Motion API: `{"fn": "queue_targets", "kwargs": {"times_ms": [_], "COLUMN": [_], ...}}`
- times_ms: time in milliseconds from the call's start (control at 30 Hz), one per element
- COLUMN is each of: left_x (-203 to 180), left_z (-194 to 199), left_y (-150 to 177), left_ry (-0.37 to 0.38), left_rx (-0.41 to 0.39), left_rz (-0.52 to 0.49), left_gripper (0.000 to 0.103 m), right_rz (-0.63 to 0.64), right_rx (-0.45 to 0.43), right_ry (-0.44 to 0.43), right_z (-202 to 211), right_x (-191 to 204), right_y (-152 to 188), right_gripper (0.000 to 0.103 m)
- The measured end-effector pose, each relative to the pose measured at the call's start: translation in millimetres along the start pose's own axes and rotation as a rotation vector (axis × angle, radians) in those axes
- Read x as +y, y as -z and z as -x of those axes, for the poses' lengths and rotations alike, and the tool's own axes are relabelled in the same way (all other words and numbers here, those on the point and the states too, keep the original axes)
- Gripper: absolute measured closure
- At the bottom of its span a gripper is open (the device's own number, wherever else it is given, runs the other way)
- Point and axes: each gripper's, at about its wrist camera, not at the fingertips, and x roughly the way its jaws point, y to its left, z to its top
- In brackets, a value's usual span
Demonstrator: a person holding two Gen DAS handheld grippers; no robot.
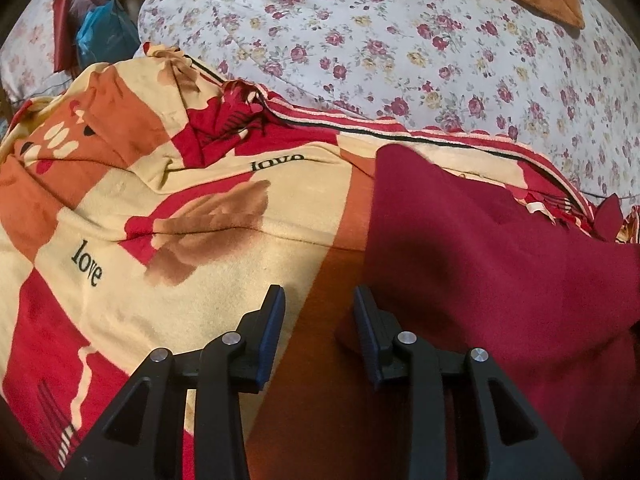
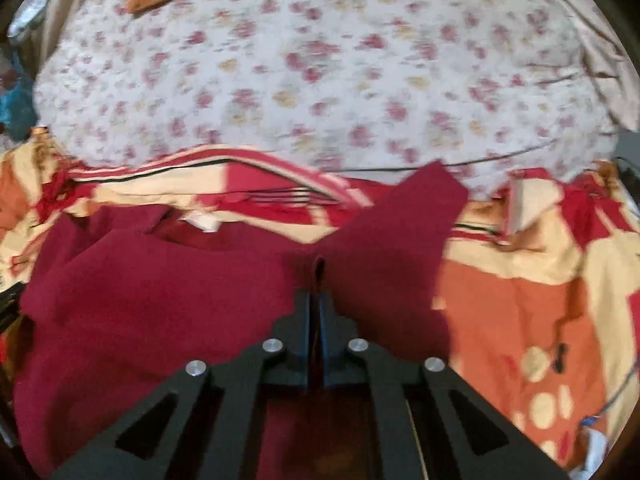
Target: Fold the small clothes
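Right gripper fingers pinching maroon garment; left gripper spread, empty.

Two handheld grippers, both built of matte black plastic. The left gripper carries two angular black fingers, each faced on its inner side with a dark blue ribbed pad. Behind the jaws, four black linkage arms fan outward, each pierced by a triangular cut-out and capped at its pivot with a round silver screw head. The right gripper shows the same make: black wedge-shaped fingers, dark blue inner faces, four splayed arms with triangular openings, and four silver pivot screws ranged in an arc behind the jaws.
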Motion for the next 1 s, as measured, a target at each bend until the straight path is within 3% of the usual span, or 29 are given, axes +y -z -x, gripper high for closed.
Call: {"fn": "queue_targets", "kwargs": {"times_ms": [167, 233, 267, 300, 400, 500, 700, 800, 833, 900, 1000], "left_x": [-1, -1, -1, -2, -8, -21, -31, -26, -24, -21, -16], "left_z": [5, 14, 18, 24, 33, 23, -22, -23, -24, -24, -24], "left_y": [-2, -5, -7, -9, -21, -31, -27, -23, -22, -22, -19], "left_ry": [-0.013, -0.022, -0.025, -0.022, 0.004, 0.013, -0.038, -0.019, -0.021, -0.008, 0.011], "left_rx": [0.002, -0.008, -0.020, -0.038, -0.064, -0.036, 0.070, 0.051, 0.048, 0.047, 0.044], "left_rz": [-0.014, -0.018, -0.017, -0.016, -0.031, -0.056, -0.087, -0.067, -0.063, -0.056, -0.029], "left_gripper": [0.088, 0.088, 0.088, 0.088, 0.088, 0.088, 0.088, 0.083, 0.080, 0.080, 0.079], "right_rz": [-0.057, -0.074, -0.085, -0.092, -0.074, -0.019, 0.087, 0.129, 0.147, 0.184, 0.127], "right_rx": [0.052, 0.039, 0.032, 0.019, -0.031, -0.021, 0.040, 0.083, 0.101, 0.133, 0.117], "right_ry": [-0.034, -0.047, -0.046, -0.053, -0.095, -0.186, -0.318, -0.366, -0.371, -0.286, -0.269], "right_z": [-13, -6, 1, 6, 25, 25, -13, -35, -43, -63, -61], "right_x": [-15, -15, -15, -15, -5, 20, 87, 117, 125, 138, 137], "right_y": [5, 5, 4, 3, -1, -8, -10, -9, -9, -6, -12], "right_gripper": [0.098, 0.082, 0.067, 0.060, 0.059, 0.059, 0.059, 0.059, 0.059, 0.061, 0.061]}}
